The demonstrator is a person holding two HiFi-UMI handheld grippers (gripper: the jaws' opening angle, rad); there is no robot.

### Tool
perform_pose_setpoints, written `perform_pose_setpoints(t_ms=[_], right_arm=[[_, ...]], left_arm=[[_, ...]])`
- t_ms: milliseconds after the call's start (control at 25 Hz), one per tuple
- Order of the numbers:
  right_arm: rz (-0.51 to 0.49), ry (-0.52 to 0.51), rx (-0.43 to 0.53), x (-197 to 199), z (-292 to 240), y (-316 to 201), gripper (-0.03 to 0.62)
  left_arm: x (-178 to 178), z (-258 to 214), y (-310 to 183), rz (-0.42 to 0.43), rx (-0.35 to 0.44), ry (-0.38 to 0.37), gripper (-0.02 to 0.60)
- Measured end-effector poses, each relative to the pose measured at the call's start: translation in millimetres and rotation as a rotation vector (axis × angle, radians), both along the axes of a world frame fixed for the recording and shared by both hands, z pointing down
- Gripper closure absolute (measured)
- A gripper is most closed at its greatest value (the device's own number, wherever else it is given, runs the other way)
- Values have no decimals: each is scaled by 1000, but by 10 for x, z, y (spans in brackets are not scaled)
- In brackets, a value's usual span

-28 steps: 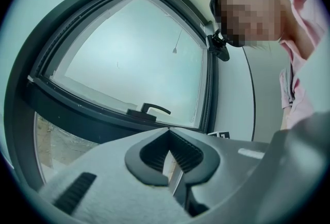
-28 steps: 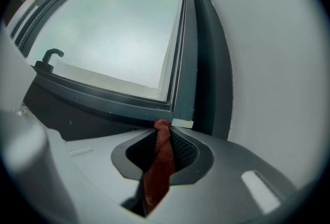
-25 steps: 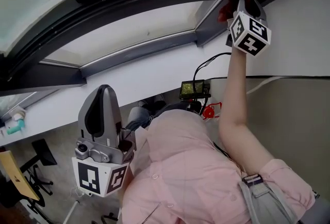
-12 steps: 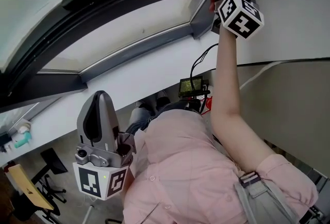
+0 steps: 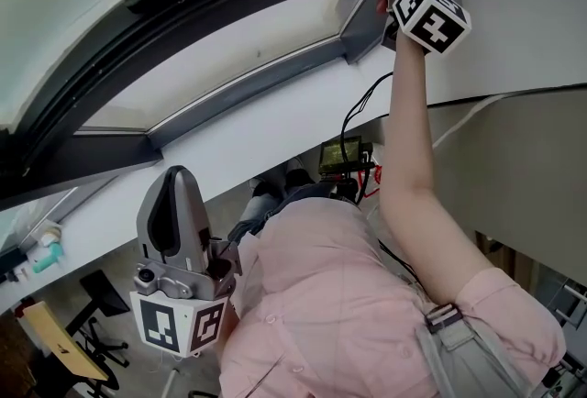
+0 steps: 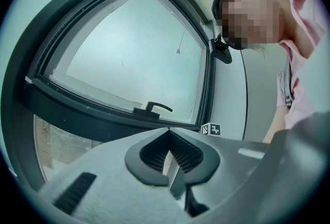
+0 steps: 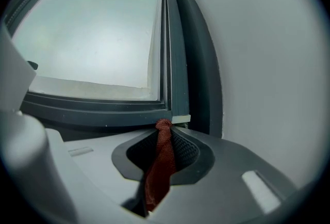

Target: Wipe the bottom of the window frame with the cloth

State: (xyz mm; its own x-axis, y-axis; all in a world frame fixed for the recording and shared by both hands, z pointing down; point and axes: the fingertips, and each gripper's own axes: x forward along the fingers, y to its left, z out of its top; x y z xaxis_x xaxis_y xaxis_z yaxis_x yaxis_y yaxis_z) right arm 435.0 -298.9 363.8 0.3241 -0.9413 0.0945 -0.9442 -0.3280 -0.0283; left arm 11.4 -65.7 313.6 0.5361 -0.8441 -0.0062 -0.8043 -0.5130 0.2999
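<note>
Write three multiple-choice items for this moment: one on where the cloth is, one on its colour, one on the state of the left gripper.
1. Where is the tip of the cloth?
A) at a bottom corner of the window frame
B) on the window's handle
C) by the person's waist

2. What colour is the cloth?
A) blue
B) white
C) red-brown

3. How do the jaws of the left gripper stand?
A) wide apart
B) together, with nothing between them
C) shut on the cloth

Answers:
1 A: the right gripper view shows the cloth's tip at the corner where the bottom rail meets the side rail.
2 C: red-brown fabric hangs between the jaws of the right gripper.
3 B: the left gripper view shows its tips meeting, with no cloth there.
</note>
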Motion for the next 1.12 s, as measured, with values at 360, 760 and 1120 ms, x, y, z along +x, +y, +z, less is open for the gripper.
perform_pose_setpoints(t_ms=[360,760,1120], right_arm=[[-32,23,-9,3,9,-12,537],[-167,39,-8,-88,29,190,533],[-472,18,17,-666,-14,502,531]], left_arm=[[-113,36,89,-29,1,3,588],[124,48,156,-1,10,28,588],[481,107,120,54,29,37,588]])
